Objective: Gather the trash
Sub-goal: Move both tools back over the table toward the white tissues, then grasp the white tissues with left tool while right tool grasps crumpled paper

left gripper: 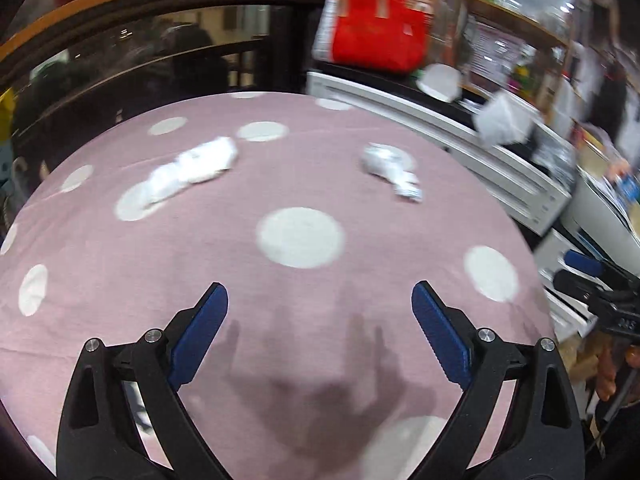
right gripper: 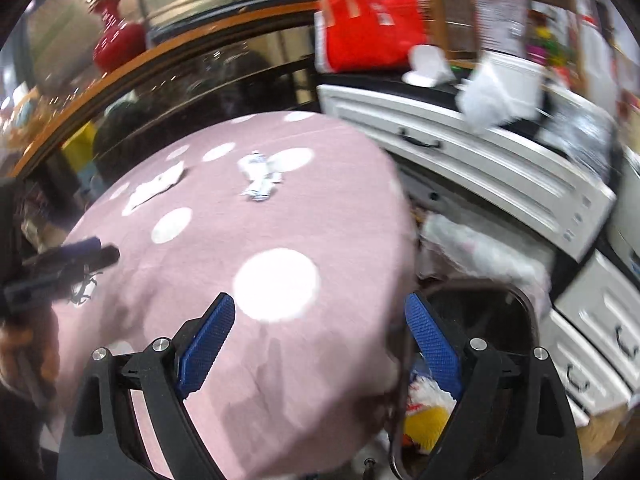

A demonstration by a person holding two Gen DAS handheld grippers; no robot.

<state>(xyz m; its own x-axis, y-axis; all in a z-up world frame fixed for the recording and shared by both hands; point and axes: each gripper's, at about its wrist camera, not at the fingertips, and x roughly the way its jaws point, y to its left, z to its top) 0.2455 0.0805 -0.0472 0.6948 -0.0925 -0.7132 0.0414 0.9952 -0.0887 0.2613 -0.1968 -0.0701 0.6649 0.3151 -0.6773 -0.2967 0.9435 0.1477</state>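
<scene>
Two crumpled bits of trash lie on the pink dotted tablecloth [left gripper: 280,312]: a white tissue wad [left gripper: 192,172] at ten o'clock and a silvery wrapper [left gripper: 390,168] at one o'clock of the left gripper [left gripper: 320,304]. Both it and the right gripper [right gripper: 320,312] gape wide, empty. The bin [right gripper: 480,320] beside the table seems already part-filled; two pieces look left.

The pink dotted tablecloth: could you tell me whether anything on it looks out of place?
Yes. Two crumpled white scraps lie on the far part of the tablecloth: a crumpled tissue to the left and a twisted wrapper to the right. They look like litter. Nothing looks spilled or damaged.
</scene>
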